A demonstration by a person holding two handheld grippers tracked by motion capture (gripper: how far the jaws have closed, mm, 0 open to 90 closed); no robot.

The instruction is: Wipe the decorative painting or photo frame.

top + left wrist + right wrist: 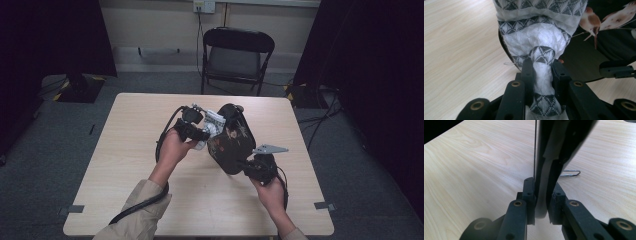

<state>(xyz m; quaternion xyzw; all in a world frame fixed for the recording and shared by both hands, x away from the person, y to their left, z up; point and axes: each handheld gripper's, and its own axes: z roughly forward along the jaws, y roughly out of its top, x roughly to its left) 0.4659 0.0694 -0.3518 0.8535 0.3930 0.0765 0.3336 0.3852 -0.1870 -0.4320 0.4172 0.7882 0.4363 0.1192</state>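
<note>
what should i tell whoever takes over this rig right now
Left gripper: shut on a white and grey patterned cloth, bunched between its jaws.
Right gripper: shut on the edge of a black bag with a bird print, held up over the table.
Where things are: the cloth sits at the bag's mouth, partly in front of the bag.
Done: both grips are firm.
Left: it looks like the cloth goes into the bag, though out of it is possible too; finish that, then set both down.

The black bag [554, 152] and patterned cloth [541, 37] run off frame.
</note>
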